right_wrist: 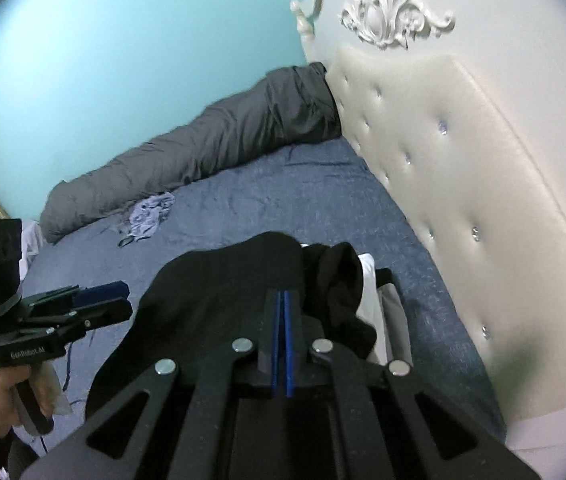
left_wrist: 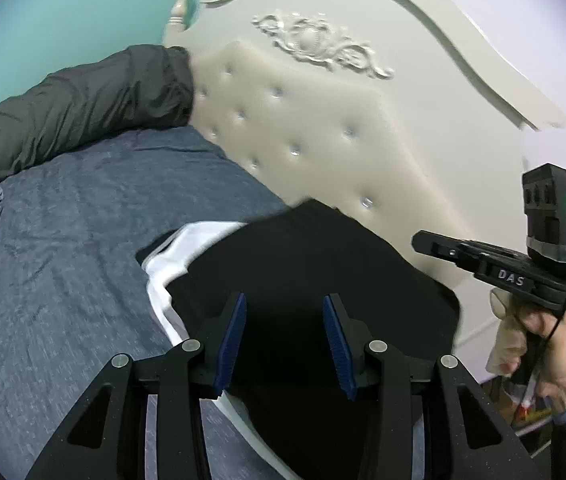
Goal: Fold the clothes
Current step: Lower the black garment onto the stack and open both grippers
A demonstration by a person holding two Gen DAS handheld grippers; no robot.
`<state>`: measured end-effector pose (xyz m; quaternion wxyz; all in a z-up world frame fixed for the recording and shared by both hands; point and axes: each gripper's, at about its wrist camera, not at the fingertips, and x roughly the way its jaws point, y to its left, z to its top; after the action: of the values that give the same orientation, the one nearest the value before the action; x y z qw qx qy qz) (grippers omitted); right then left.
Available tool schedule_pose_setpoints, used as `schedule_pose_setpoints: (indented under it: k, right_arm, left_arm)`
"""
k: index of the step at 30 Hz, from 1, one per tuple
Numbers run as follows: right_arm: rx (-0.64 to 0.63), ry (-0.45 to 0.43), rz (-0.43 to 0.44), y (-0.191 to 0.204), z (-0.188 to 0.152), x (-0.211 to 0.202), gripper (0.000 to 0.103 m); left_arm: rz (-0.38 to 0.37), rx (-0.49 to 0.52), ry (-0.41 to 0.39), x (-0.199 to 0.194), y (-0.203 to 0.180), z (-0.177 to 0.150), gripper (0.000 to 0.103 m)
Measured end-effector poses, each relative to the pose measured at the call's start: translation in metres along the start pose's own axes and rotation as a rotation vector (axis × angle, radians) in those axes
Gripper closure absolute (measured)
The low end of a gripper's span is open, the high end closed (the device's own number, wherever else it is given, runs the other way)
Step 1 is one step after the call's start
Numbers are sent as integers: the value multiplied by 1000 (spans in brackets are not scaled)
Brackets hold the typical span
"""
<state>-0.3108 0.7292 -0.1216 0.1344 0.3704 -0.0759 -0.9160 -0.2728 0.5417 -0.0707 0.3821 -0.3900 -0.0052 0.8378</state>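
A black garment (left_wrist: 323, 264) with white panels (left_wrist: 191, 248) lies bunched on the blue bed sheet (left_wrist: 83, 240), close to the headboard. My left gripper (left_wrist: 285, 300) hovers over it, open, and no cloth is pinched between its blue pads. The right wrist view shows the same garment (right_wrist: 223, 280) below my right gripper (right_wrist: 283, 294), whose pads are pressed together with no cloth visibly caught between them. The right gripper (left_wrist: 417, 240) also shows at the right of the left wrist view, held in a hand, free of the cloth. The left gripper (right_wrist: 123, 300) sits left of the garment.
A rolled grey duvet (right_wrist: 203, 144) lies along the teal wall at the far side of the bed. A small crumpled pale blue cloth (right_wrist: 149, 216) rests beside it. The cream tufted headboard (right_wrist: 463, 160) bounds the bed on the right.
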Motion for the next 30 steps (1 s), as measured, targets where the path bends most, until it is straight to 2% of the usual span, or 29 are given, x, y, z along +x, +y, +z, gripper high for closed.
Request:
schedule_pose_setpoints:
  k: [5, 13, 16, 21, 30]
  right_arm:
    - [-10, 11, -37, 0, -35, -19, 103]
    - [11, -14, -70, -3, -58, -17, 103]
    - [48, -16, -66, -8, -63, -12, 103]
    - [86, -76, -65, -6, -60, -37, 103]
    - [66, -98, -81, 30, -66, -74, 100]
  left_arm:
    - [-2, 8, 0, -6, -17, -29, 59]
    - [38, 8, 0, 5, -19, -61, 59]
    - [38, -6, 0, 3, -21, -60, 59]
    - [51, -19, -56, -24, -24, -51, 59]
    - [50, -14, -70, -63, -43, -58, 54]
